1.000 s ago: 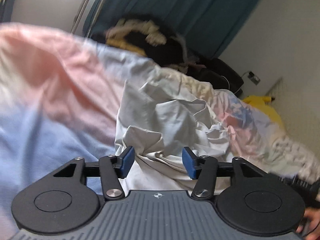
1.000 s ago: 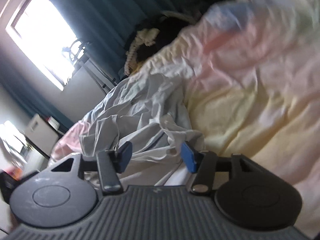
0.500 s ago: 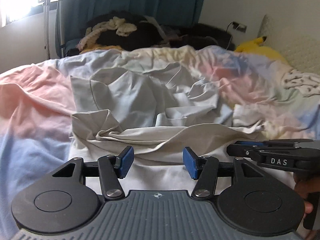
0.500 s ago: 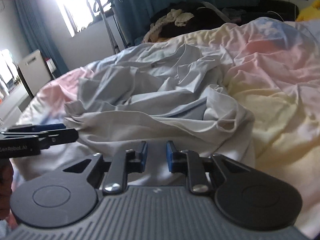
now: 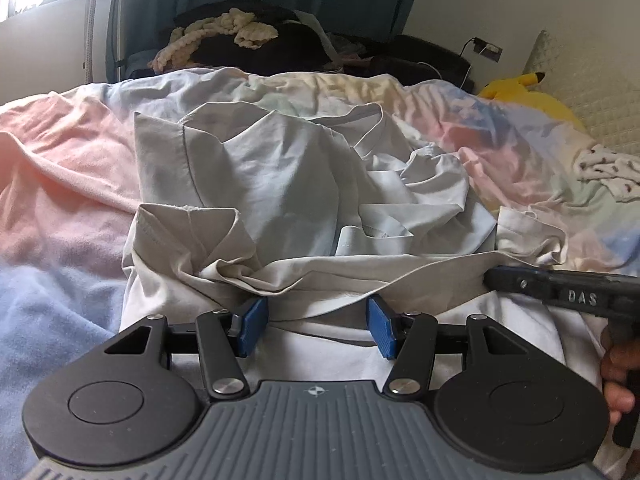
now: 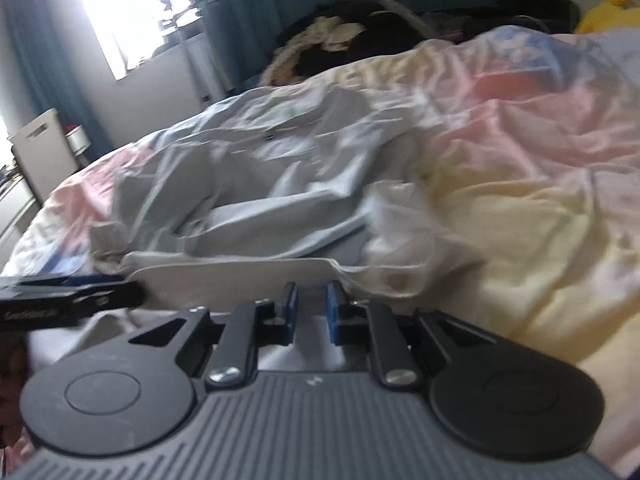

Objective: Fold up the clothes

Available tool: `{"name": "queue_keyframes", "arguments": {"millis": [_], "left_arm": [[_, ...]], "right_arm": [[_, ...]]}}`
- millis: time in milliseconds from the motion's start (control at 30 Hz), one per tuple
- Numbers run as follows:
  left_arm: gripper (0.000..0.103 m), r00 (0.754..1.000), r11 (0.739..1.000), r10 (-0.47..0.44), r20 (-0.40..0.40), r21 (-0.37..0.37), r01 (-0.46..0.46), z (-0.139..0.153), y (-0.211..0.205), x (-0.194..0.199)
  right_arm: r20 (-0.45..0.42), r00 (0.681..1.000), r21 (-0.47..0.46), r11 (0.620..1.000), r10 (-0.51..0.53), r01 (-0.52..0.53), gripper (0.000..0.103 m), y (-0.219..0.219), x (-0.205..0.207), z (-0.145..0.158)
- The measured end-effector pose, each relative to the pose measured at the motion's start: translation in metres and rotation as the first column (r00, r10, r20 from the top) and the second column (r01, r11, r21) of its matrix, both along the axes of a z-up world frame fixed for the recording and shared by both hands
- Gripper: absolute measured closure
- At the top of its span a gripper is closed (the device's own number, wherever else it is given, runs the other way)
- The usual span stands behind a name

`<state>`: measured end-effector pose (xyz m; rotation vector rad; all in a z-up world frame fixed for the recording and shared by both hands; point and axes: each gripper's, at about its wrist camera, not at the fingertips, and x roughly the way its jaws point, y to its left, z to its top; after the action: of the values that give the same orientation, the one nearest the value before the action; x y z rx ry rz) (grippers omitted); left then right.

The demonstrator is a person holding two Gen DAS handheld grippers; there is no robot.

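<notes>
1. The left gripper [image 5: 316, 326] is standing with its jaws wide apart, straddling the near hem of the crumpled pale grey cotton shirt [image 5: 280, 184], not yet pinching it.
2. The shirt is lying bunched on the pastel pink, blue and yellow bedsheet [image 5: 60, 168], so the step looks like taking the hem for spreading; next, the left jaws need closing.
3. The right gripper [image 6: 312, 312] is reaching level, jaws narrowed around the hem [image 6: 240, 276]; blur is hiding any firm hold.

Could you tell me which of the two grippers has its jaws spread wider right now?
The left gripper: its blue pads stand far apart, whereas the right gripper is nearly closed.
</notes>
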<state>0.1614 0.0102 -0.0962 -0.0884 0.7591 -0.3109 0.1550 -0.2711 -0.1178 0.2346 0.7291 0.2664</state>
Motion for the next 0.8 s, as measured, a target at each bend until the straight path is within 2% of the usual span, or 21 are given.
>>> {"name": "queue_keyframes", "arguments": {"millis": [167, 267, 400, 567, 700, 800], "left_arm": [[0.044, 1.000, 0.999, 0.005, -0.003, -0.037, -0.005, 0.003, 0.009, -0.001], [0.044, 1.000, 1.000, 0.008, 0.006, -0.029, -0.008, 0.004, 0.010, -0.004], [0.044, 1.000, 0.999, 0.025, 0.006, -0.036, -0.025, 0.006, 0.013, -0.005], [0.043, 0.998, 0.999, 0.050, 0.030, -0.010, -0.050, 0.009, 0.009, -0.013], [0.039, 0.990, 0.994, 0.103, 0.093, 0.032, -0.106, 0.020, 0.004, -0.035], [0.034, 0.985, 0.993, 0.101, 0.141, 0.051, -0.109, 0.027, 0.002, -0.055]], "right_arm": [[-0.015, 0.993, 0.003, 0.994, -0.114, 0.114, 0.101, -0.024, 0.003, 0.000], [-0.004, 0.991, -0.012, 0.991, -0.133, 0.133, 0.101, -0.027, 0.001, 0.002], [0.001, 0.991, -0.015, 0.991, -0.131, 0.131, 0.097, -0.024, -0.002, 0.001], [0.033, 0.993, 0.002, 0.993, -0.116, 0.116, 0.094, -0.019, -0.013, 0.010], [0.075, 0.993, -0.005, 0.996, -0.093, 0.093, 0.094, -0.013, -0.027, 0.021], [0.121, 0.989, -0.026, 0.996, -0.082, 0.086, 0.094, -0.009, -0.043, 0.032]]}}
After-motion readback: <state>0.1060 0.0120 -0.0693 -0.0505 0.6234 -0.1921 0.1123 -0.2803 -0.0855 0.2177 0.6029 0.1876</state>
